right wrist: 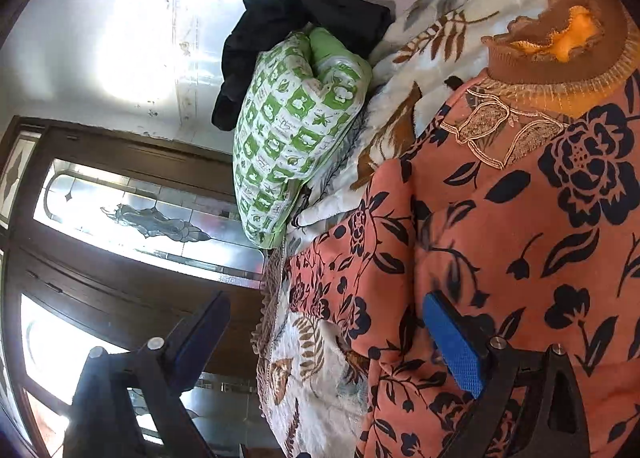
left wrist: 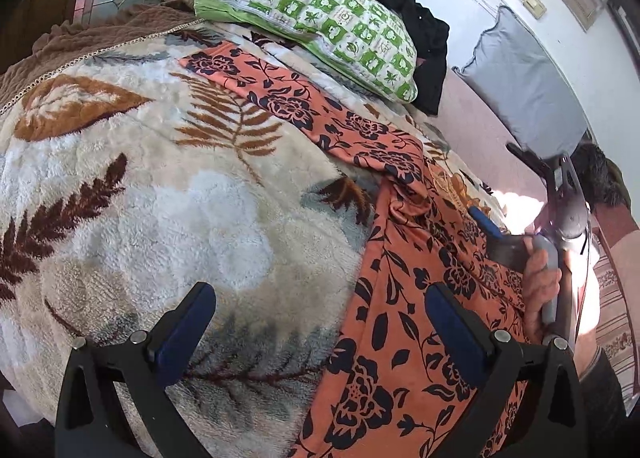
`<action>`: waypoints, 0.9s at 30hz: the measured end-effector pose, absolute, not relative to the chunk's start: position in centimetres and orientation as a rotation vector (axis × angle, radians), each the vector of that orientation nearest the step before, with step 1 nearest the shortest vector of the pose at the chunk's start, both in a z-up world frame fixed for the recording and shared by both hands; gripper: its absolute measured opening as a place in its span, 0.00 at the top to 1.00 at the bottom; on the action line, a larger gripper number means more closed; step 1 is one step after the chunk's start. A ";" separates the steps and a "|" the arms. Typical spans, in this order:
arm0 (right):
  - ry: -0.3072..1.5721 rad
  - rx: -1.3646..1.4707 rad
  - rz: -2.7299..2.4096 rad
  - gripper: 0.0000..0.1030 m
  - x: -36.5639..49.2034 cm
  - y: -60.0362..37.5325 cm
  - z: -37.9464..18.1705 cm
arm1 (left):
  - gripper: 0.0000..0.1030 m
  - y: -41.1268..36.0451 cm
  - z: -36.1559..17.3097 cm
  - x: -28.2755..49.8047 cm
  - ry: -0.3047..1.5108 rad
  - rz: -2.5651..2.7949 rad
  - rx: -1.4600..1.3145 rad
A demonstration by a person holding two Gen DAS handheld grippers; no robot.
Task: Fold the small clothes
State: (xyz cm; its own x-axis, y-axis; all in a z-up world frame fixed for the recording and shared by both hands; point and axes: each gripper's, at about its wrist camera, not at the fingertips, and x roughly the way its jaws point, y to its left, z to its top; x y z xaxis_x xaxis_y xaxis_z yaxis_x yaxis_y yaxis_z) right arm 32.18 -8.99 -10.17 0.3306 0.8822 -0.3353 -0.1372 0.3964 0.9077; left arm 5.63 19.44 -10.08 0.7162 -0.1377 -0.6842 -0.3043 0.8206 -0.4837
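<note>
Your right gripper [right wrist: 326, 342] and left gripper [left wrist: 320, 326] gaped empty over the orange floral garment [left wrist: 400, 338]; only the right view showed a brown sweater [right wrist: 560, 58] beyond its collar.

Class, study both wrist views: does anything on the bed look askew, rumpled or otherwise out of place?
Yes. The orange floral garment is not lying flat: one sleeve stretches out across the leaf-pattern blanket, and the cloth bunches at the shoulder. A black garment is heaped behind the green checked pillow. Nothing looks damaged or spilled.

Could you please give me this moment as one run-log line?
left claw: open, empty | right claw: open, empty | orange floral garment: spread on blanket
</note>
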 end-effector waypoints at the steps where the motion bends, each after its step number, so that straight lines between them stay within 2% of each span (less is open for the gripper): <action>1: 0.990 0.923 0.785 0.05 31.8 -9.9 -10.0 | 0.00 19.4 -10.0 5.5 0.771 0.095 -0.618; 6: 0.933 0.886 0.621 0.05 29.8 -17.2 -9.3 | 0.00 19.6 -10.1 5.4 0.744 0.048 -0.702; 12: 0.866 0.869 0.381 0.05 29.1 -29.7 -9.4 | 0.00 19.1 -11.2 6.1 0.830 0.082 -0.671; 17: 0.920 1.030 0.192 0.05 28.6 -38.5 -14.0 | 0.00 19.1 -11.0 6.5 0.899 0.076 -0.602; 22: 0.841 0.912 0.404 0.05 25.0 -36.4 -10.9 | 0.00 22.9 -8.7 7.2 0.813 0.022 -0.746; 27: 0.844 0.713 0.583 0.05 20.1 -31.7 -9.7 | 0.00 28.8 -6.5 12.5 0.739 0.011 -0.863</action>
